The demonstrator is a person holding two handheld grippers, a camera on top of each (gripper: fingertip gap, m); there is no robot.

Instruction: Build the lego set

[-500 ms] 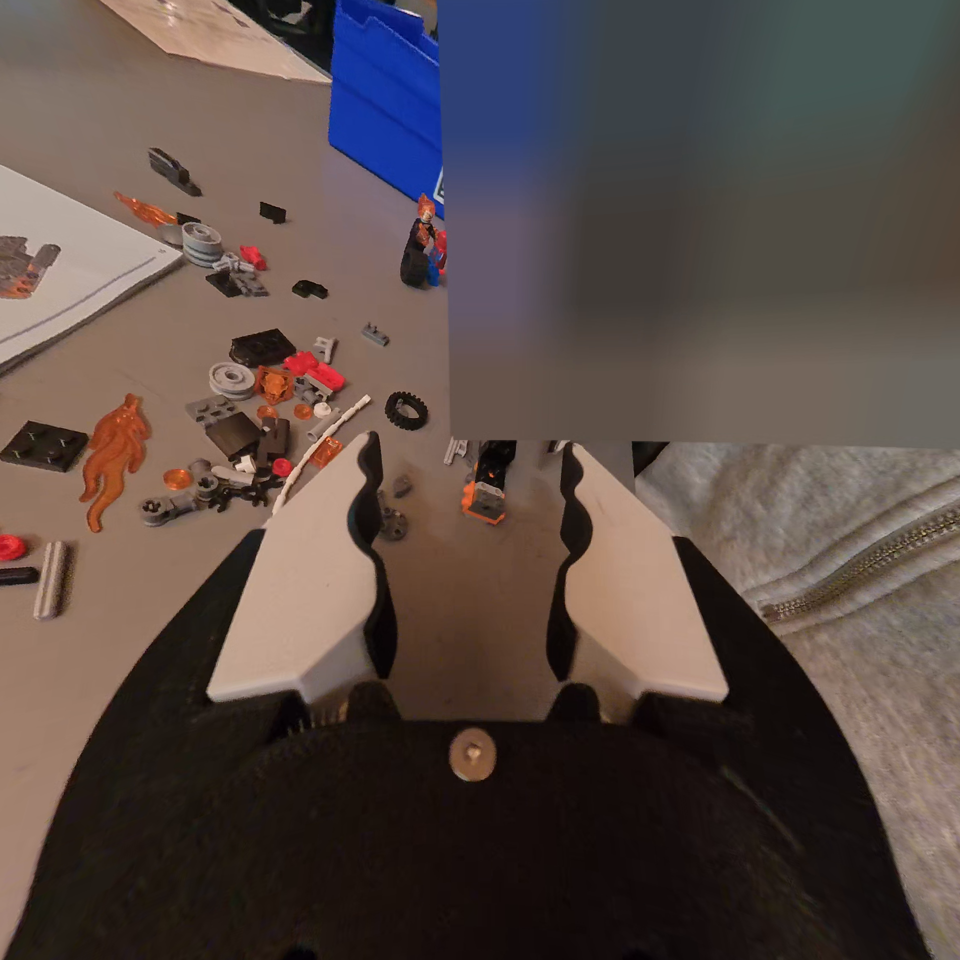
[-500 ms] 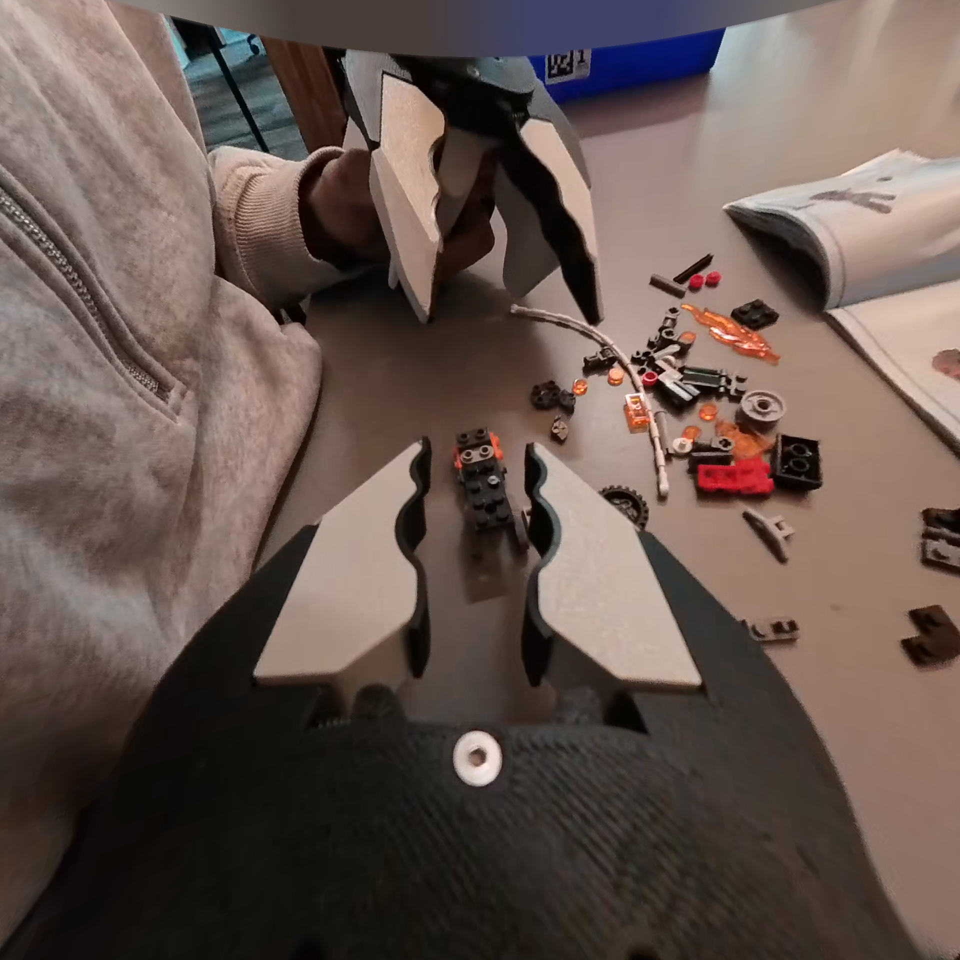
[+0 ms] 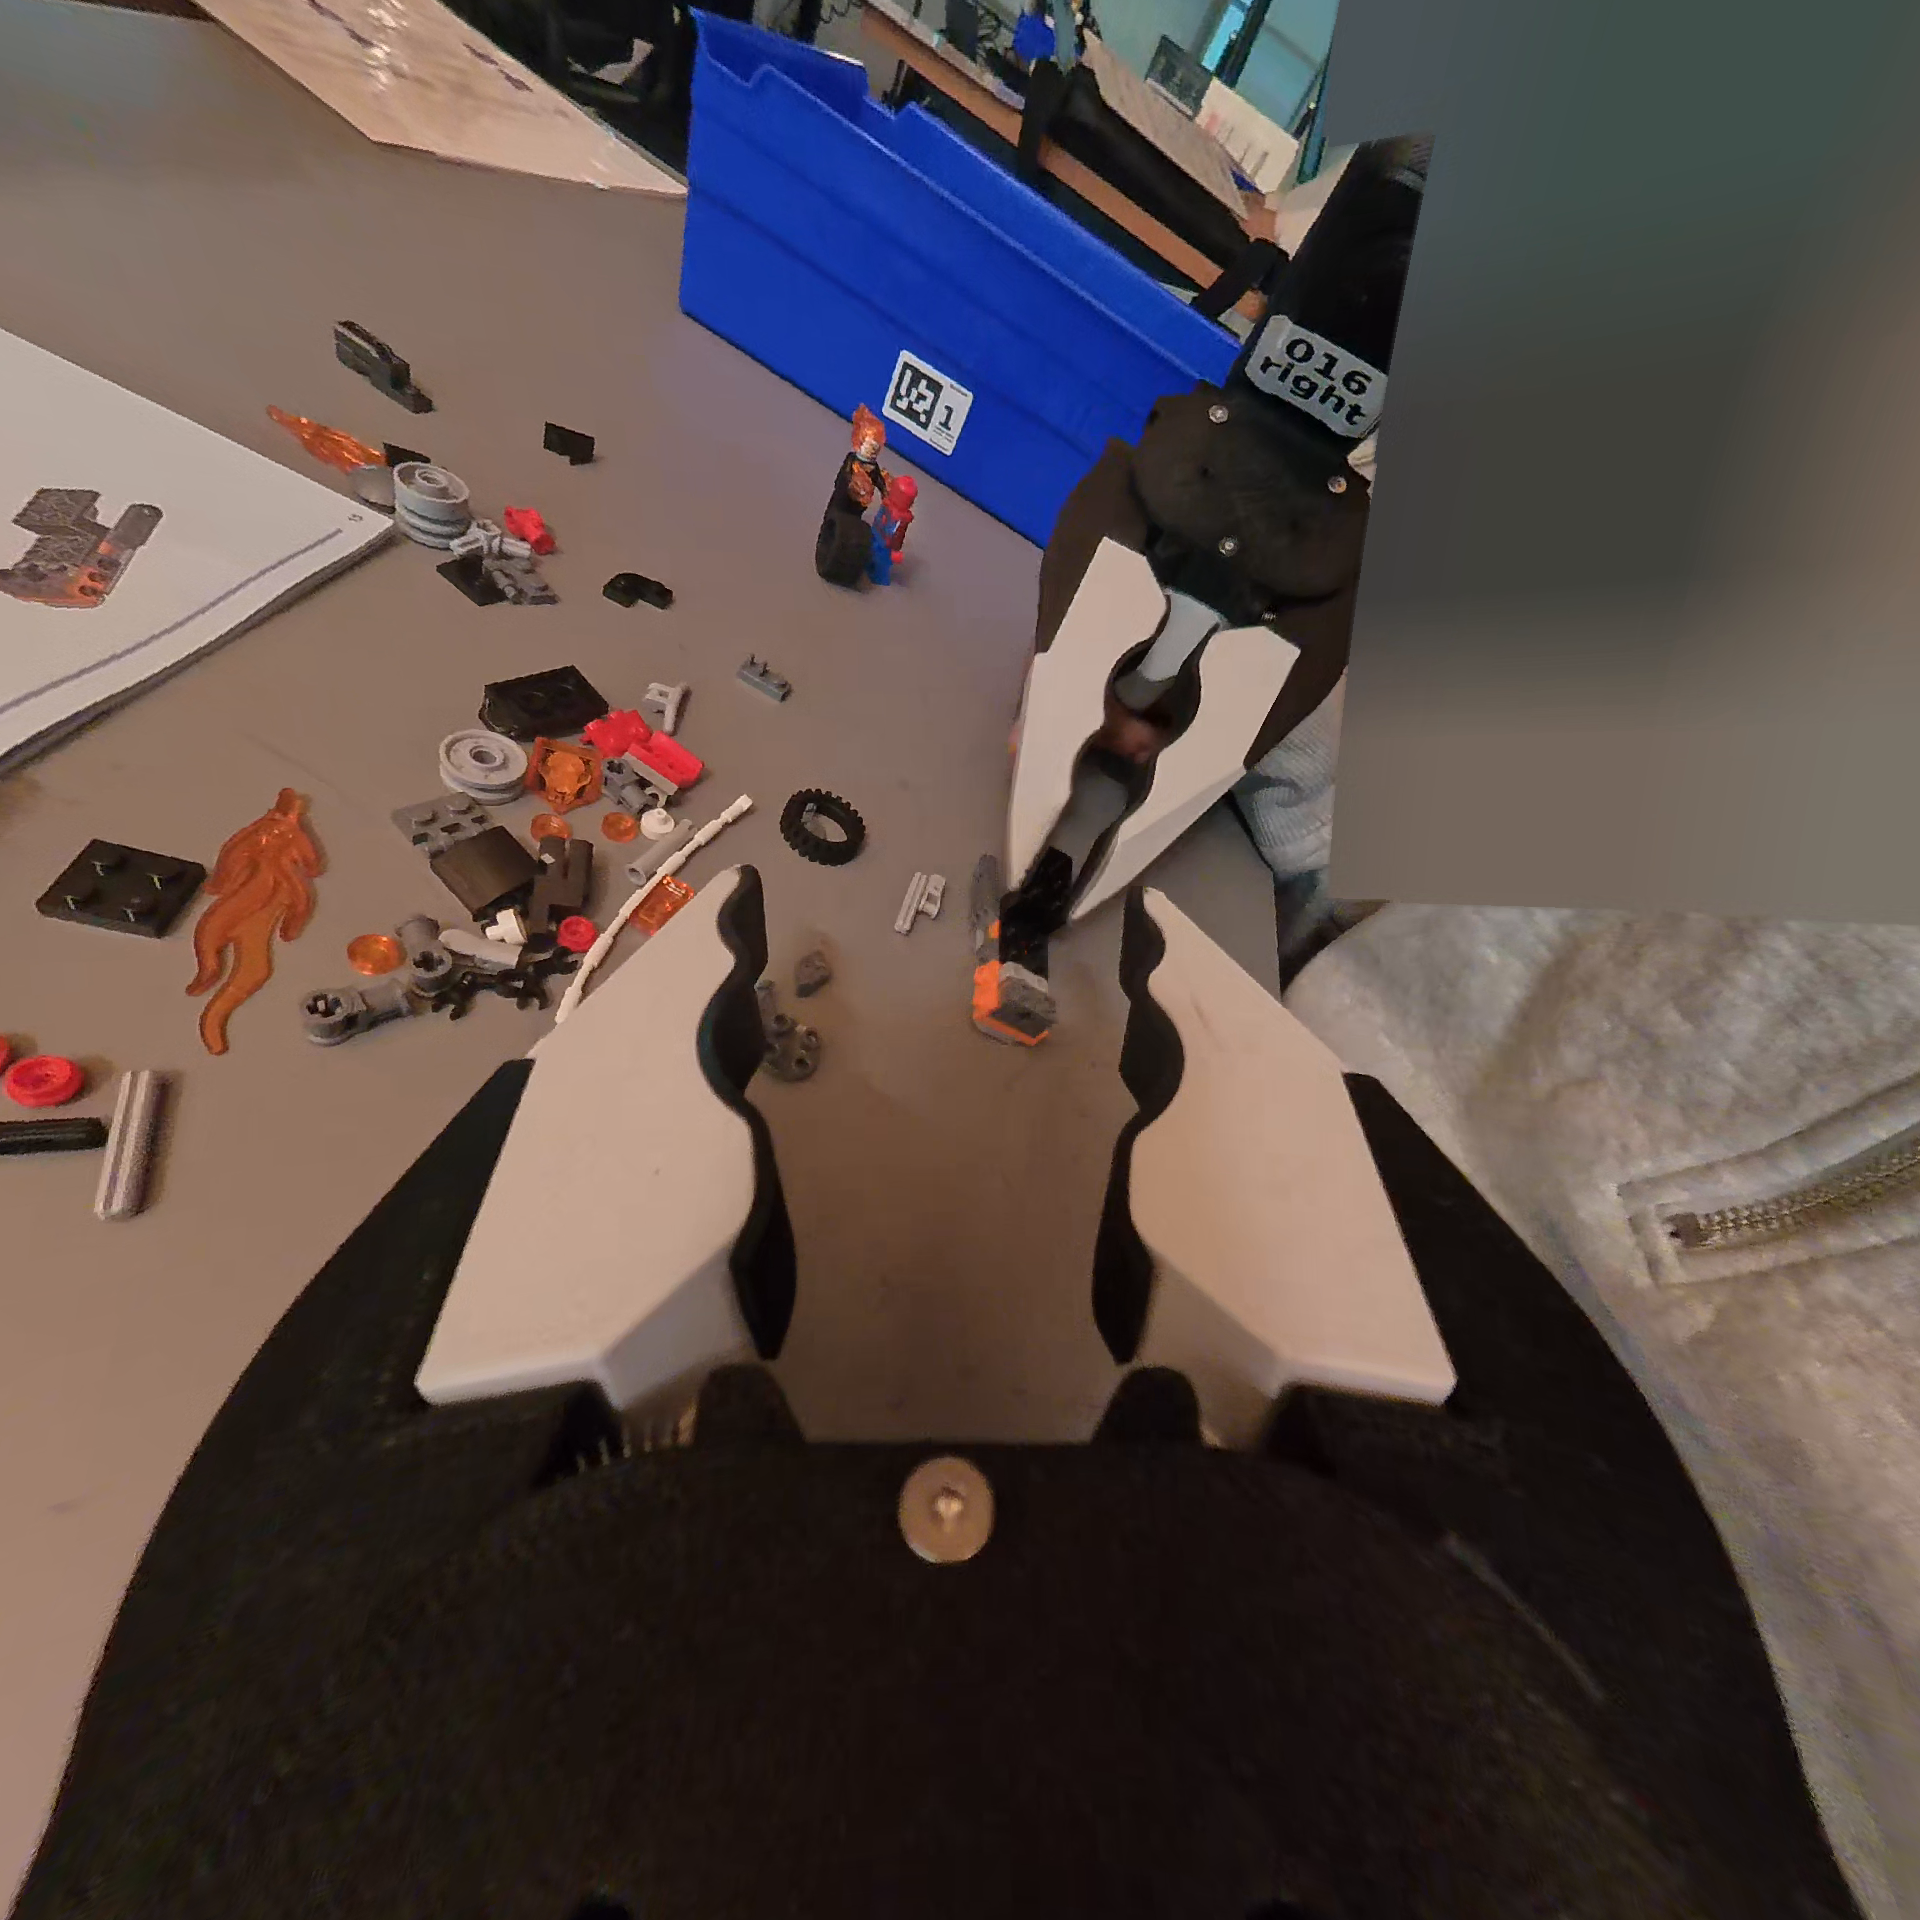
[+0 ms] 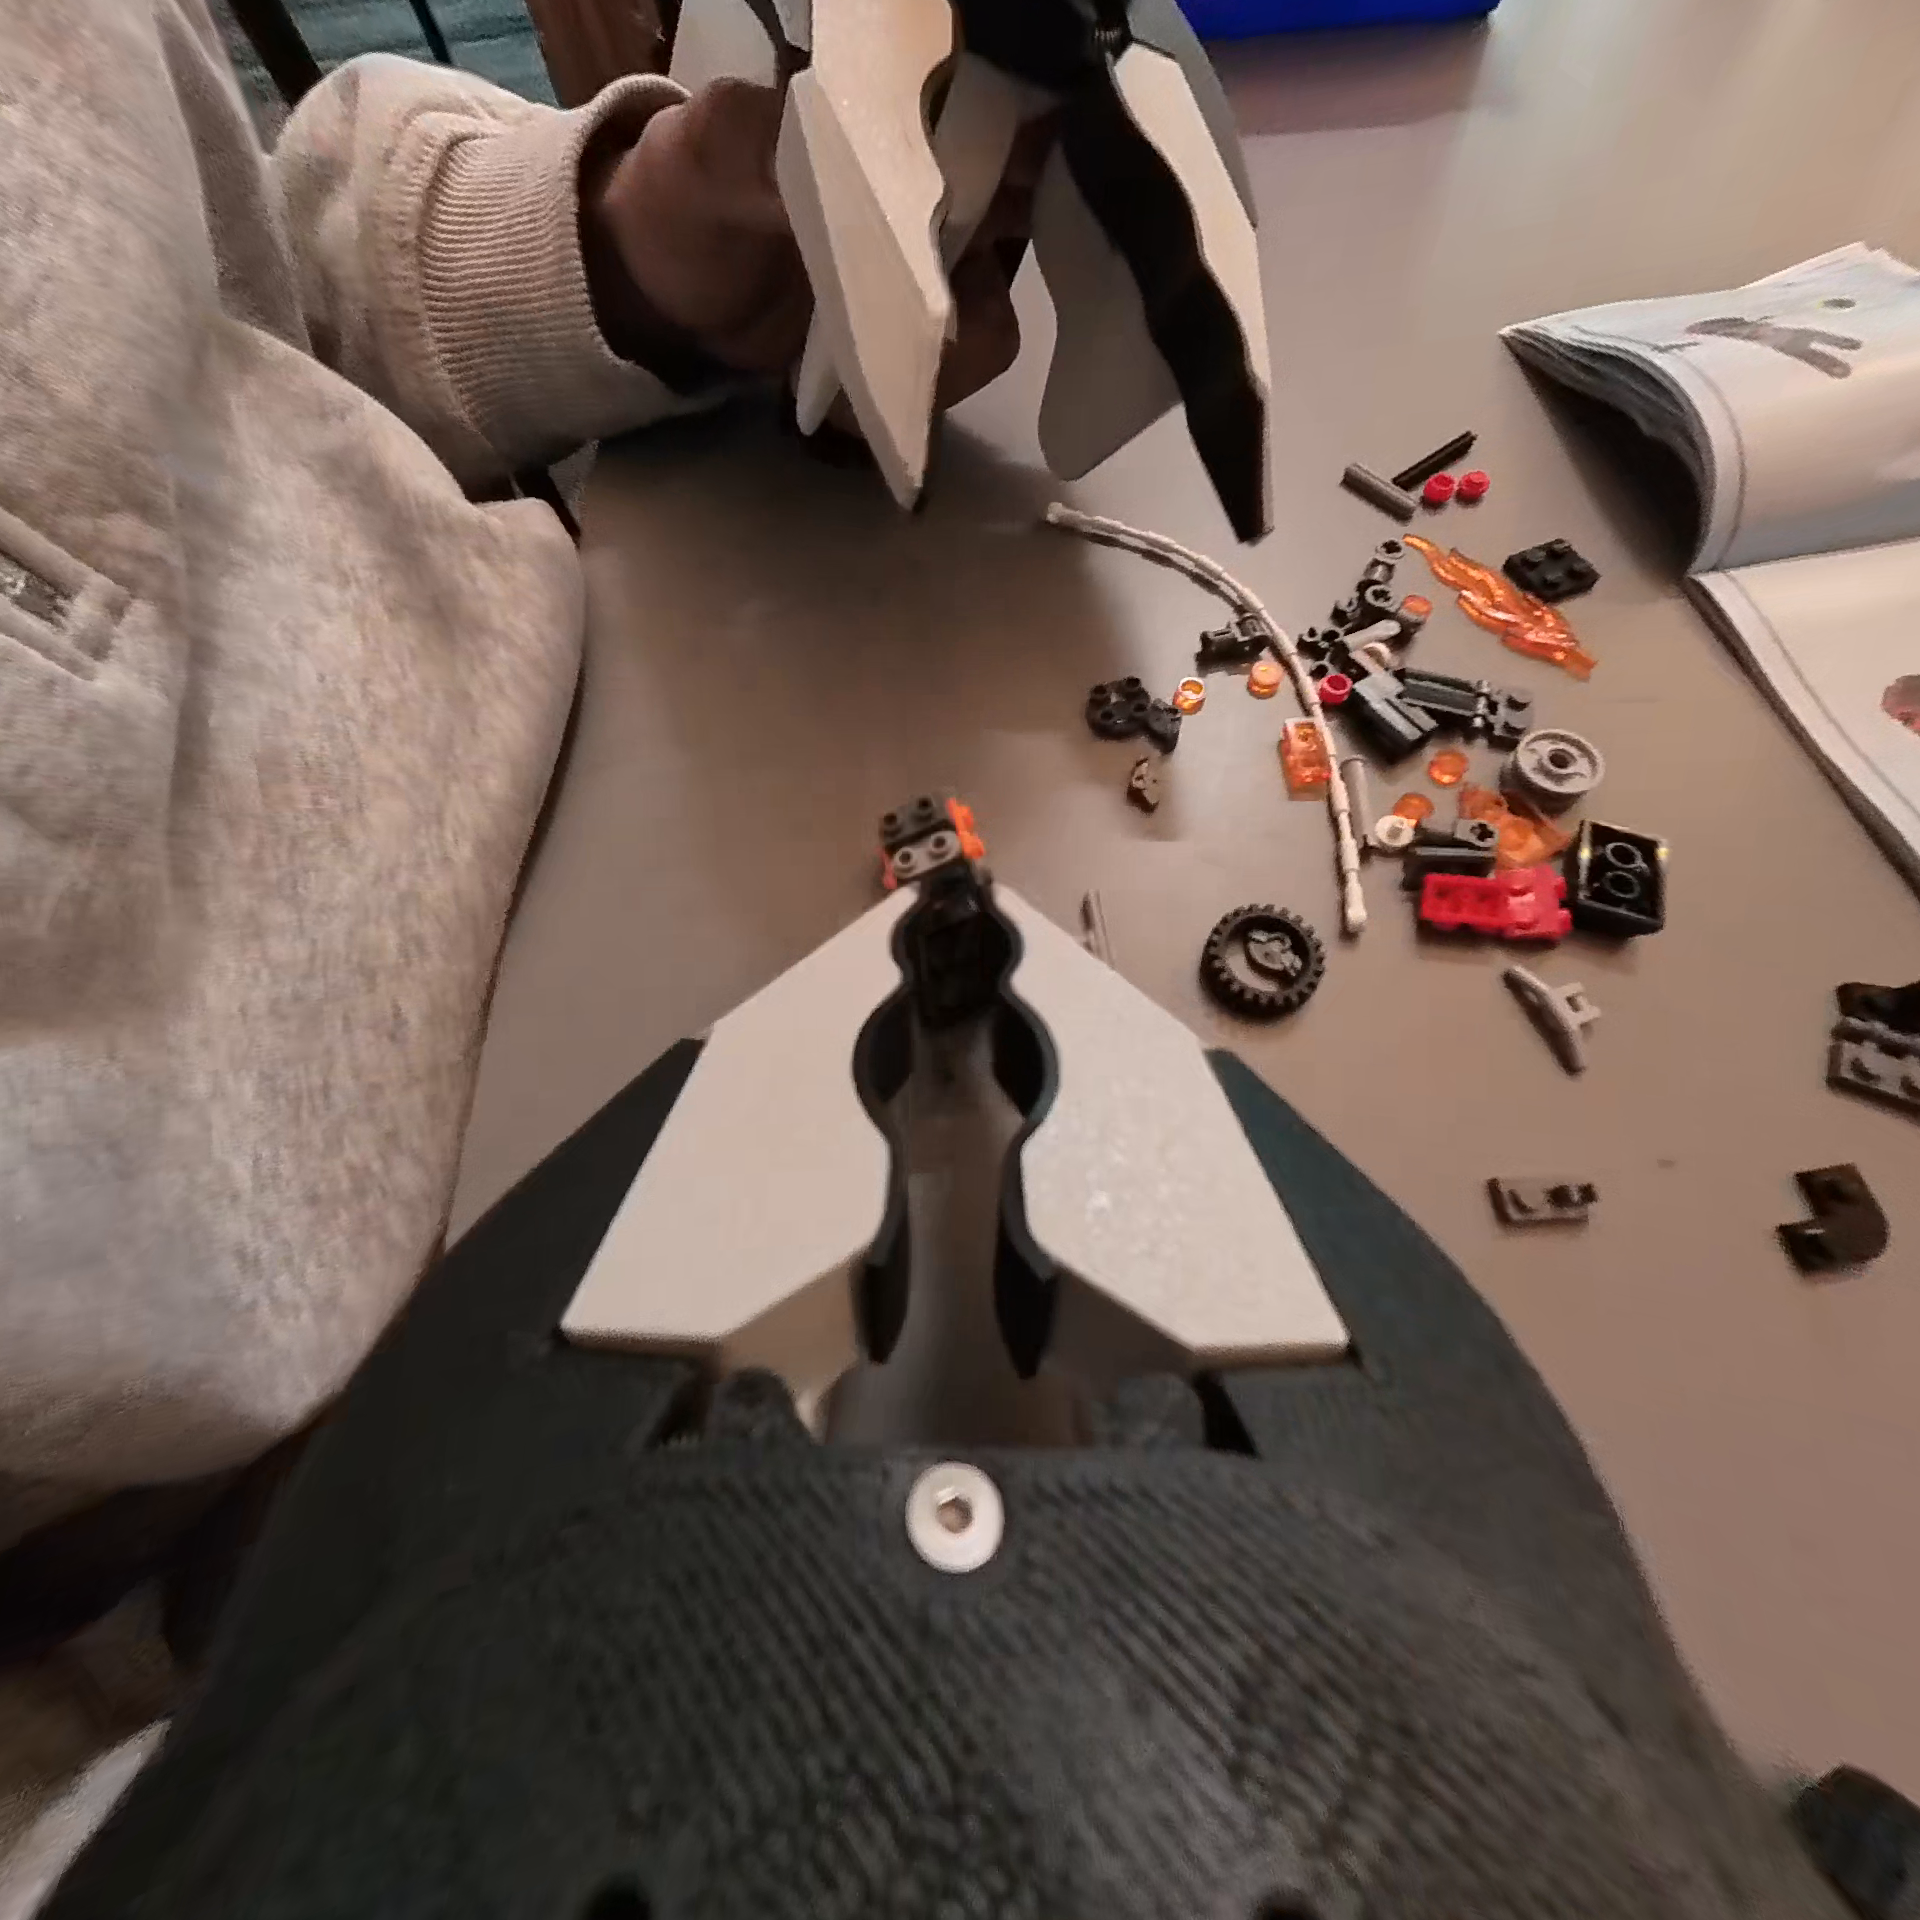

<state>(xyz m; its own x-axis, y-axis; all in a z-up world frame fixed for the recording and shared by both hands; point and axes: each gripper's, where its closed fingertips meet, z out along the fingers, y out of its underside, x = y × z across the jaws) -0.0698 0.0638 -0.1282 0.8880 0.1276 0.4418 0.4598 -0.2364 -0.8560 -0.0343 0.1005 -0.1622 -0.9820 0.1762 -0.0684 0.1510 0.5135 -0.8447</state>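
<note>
A small black, grey and orange lego assembly [image 4: 932, 842] lies on the grey table [image 4: 790, 665]. My right gripper [image 4: 951, 904] is shut on its near end; in the left wrist view the same gripper [image 3: 1060, 883] pinches the assembly [image 3: 1013, 987] from behind. My left gripper [image 3: 940, 894] is open and empty, held just short of the assembly; it also shows in the right wrist view [image 4: 1081, 509], raised above the table. Loose lego pieces [image 3: 540, 831] lie in a heap to the left, with a black tyre [image 3: 823, 826] and an orange flame piece [image 3: 255, 904].
An open instruction booklet [image 3: 156, 561] lies at the far left. A blue bin [image 3: 914, 281] stands at the back, with two minifigures [image 3: 868, 509] in front of it. A person's grey zipped sweatshirt [image 3: 1610, 1195] fills the right side at the table edge. Some 7 cm of space lies between my two pairs of fingers. About 9 cm separates my left fingertips from the orange flame piece [image 3: 255, 904]. The right camera catches it too, in the right wrist view [image 4: 1498, 594].
My right gripper has closed on the near end of the assembly, which lay between its open fingers before. My left gripper has drawn nearer to it and stays open.
</note>
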